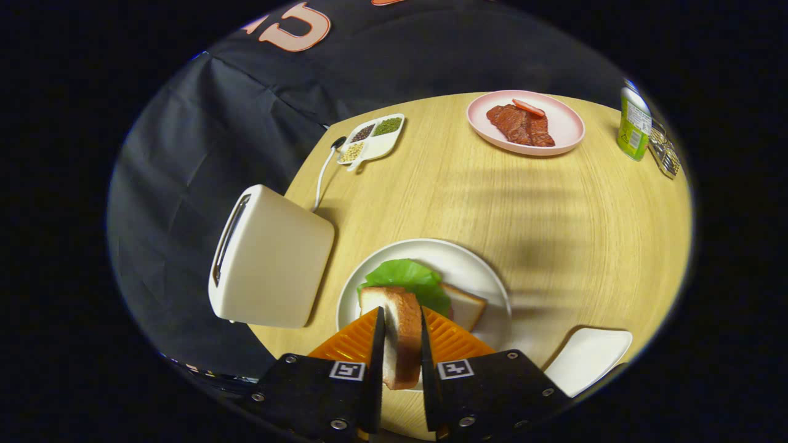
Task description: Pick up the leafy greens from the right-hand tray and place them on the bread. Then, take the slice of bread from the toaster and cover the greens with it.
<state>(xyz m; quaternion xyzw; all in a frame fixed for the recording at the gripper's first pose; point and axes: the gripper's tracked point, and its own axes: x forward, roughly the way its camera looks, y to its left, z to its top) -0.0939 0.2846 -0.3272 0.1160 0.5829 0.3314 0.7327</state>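
The gripper [403, 344] was clamped on a slice of bread [400, 335], both fingers pressing its flat faces so that it stood on edge between them, crust outward, poised over the near rim of the white plate [474, 261]. Farthest left stood the toaster [271, 258], tipped in the fisheye view with its slot showing along the left side, its cord trailing toward a small divided dish [372, 138] of seeds or spices at the table's far edge. Just ahead of the fingers lay the leafy greens [409, 277], already resting on the lower slice of bread [465, 307], whose corner poked out to the right; holding the upper slice edgewise was probably just how it came out of the slot, and it would need turning flat to cover the greens. Farther back and right sat a pink plate [569, 126] bearing red meat-like pieces, then a green can [634, 126]. Near the right finger lay a white tray [588, 357], presumably where the greens came from.
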